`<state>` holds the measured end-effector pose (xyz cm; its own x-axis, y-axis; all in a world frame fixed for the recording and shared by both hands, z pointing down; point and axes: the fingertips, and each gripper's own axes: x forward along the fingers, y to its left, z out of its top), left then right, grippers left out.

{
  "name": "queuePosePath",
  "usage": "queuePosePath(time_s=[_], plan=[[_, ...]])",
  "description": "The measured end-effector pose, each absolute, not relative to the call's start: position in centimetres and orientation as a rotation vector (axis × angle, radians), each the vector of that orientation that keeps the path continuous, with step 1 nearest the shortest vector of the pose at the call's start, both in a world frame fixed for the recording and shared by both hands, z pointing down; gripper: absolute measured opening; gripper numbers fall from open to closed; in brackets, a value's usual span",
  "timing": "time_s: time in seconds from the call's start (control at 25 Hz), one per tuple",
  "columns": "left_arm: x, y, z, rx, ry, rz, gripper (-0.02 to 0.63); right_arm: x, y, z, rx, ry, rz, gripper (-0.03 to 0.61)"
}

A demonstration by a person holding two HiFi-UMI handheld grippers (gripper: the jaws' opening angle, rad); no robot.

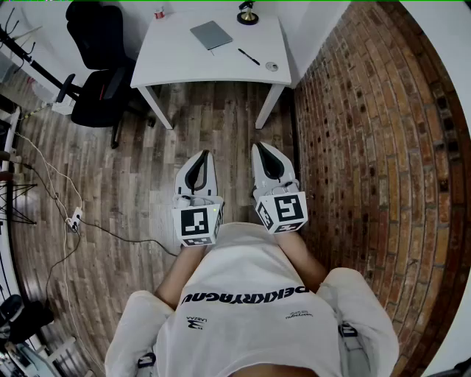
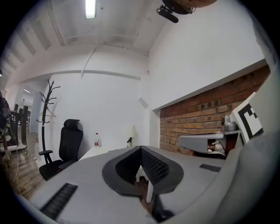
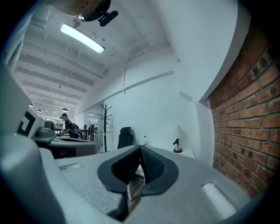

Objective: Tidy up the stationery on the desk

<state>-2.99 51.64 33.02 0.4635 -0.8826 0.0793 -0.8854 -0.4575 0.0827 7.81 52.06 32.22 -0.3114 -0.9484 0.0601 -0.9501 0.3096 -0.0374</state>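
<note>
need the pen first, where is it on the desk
In the head view the black pen lies on the right half of the white desk, between the grey notebook and a small round object by the near right corner.

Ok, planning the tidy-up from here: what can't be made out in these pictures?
- Round item on the desk, head view: too small to identify.
- Dark ornament, head view: cut by the top edge.
- Notebook and pen: unseen in both gripper views, desk top edge-on.

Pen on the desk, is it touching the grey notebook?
Apart. The head view shows a strip of bare white desk between the black pen and the grey notebook.
</note>
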Motion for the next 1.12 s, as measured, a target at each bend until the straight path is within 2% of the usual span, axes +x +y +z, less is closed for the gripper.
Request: queuePosePath(time_s=[0.68, 1.12], plan=[[-9.2, 51.4, 34.4, 2.554, -1.579, 0.025, -0.002, 3.4, 51.5, 32.3, 1.891, -2.498, 0.082, 0.0], [-11.9, 47.0, 36.0, 2.512, -1.62, 0.042, -0.002, 0.7, 45.7, 33.6, 1.859, -2.541, 0.083, 0.0]])
